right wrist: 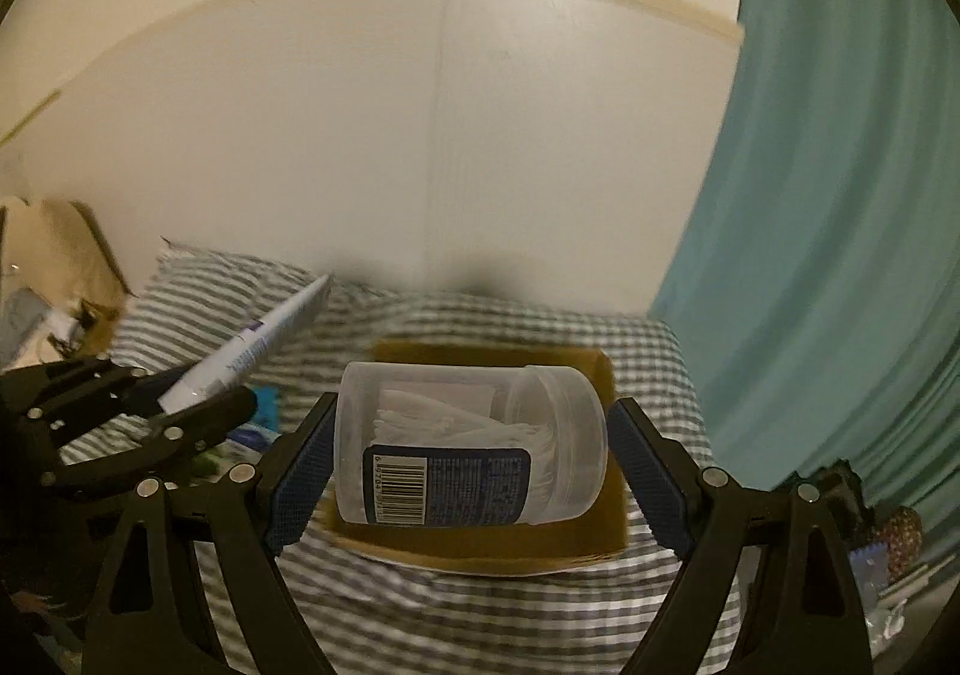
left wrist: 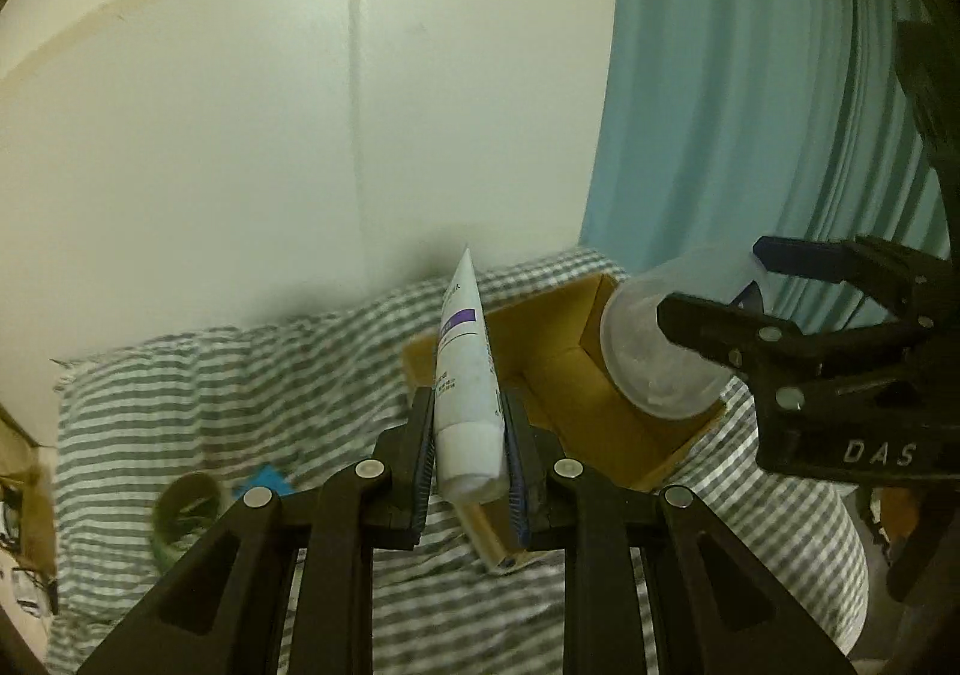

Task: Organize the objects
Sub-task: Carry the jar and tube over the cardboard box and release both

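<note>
In the left wrist view, the left gripper (left wrist: 469,471) is seen at the lower centre of the frame, its fingers drawn narrow and clamped on a white tube (left wrist: 465,381). The tube is gripped near its cap, which points toward the camera, and its flat crimped end is raised toward the upper centre of the frame. A purple band is printed on the tube. Behind the tube, right of centre, an open cardboard box (left wrist: 558,369) is set on a grey-and-white striped cloth (left wrist: 210,393). A clear plastic jar (left wrist: 660,345) is seen over the box at the right, with the right gripper (left wrist: 708,285) around it.

In the right wrist view, the fingers of the right gripper (right wrist: 474,471) are spread wide at either side of the jar (right wrist: 468,441). Whether the blue pads (right wrist: 645,477) touch the jar cannot be told. The jar lies on its side within the box (right wrist: 498,546), lid toward the right of the frame, with white sticks inside and a barcode label facing the camera. At the left of the frame, the left gripper (right wrist: 180,405) and the tube (right wrist: 252,345) are shown.

A green ring (left wrist: 183,513) and a blue item (left wrist: 264,483) lie on the cloth at the lower left of the left wrist view. A white wall (left wrist: 240,135) fills the far background, and a teal curtain (left wrist: 750,105) hangs at the right
</note>
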Action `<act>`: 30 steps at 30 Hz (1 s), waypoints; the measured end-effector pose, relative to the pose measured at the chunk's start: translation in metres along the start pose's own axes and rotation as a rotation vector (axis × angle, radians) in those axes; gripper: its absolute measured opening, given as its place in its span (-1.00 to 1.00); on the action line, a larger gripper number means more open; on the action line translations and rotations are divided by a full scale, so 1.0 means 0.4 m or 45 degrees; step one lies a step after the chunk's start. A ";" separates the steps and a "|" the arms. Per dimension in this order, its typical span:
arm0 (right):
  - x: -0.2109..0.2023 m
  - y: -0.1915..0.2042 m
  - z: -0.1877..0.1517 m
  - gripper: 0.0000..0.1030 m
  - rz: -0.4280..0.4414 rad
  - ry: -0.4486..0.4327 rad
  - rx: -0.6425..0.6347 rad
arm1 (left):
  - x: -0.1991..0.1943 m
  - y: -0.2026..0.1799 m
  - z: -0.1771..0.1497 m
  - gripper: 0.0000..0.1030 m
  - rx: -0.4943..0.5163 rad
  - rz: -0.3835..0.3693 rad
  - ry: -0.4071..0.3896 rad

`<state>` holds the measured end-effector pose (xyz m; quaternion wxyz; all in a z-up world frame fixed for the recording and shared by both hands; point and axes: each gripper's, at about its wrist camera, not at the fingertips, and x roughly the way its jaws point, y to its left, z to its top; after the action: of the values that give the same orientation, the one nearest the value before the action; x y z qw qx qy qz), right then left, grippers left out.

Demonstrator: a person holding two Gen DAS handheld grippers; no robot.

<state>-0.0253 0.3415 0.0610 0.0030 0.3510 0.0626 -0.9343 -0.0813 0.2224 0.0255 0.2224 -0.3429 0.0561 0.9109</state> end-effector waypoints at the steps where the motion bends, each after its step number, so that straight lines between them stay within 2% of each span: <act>1: 0.022 -0.013 0.002 0.70 -0.012 0.015 0.001 | 0.027 -0.008 0.000 -0.60 -0.001 -0.003 0.014; 8: 0.156 -0.099 0.032 0.70 -0.023 0.036 0.068 | 0.178 -0.024 0.010 -0.60 -0.014 -0.022 0.096; 12: 0.231 -0.142 0.030 0.70 -0.007 0.066 0.121 | 0.223 -0.036 0.013 -0.60 0.010 -0.021 0.111; 19: 0.347 -0.154 0.002 0.70 0.000 0.160 0.177 | 0.291 -0.043 0.007 -0.60 0.011 -0.045 0.155; 24: 0.362 -0.143 -0.030 0.70 -0.005 0.187 0.161 | 0.319 -0.062 -0.002 -0.60 0.010 -0.067 0.178; 30: 0.359 -0.151 -0.029 0.71 -0.004 0.179 0.188 | 0.313 -0.073 -0.008 -0.57 0.014 -0.122 0.187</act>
<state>-0.1289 0.4081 -0.0351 -0.0286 0.4148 -0.0059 -0.9095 -0.1499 0.2937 -0.0567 0.2630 -0.4098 0.0608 0.8713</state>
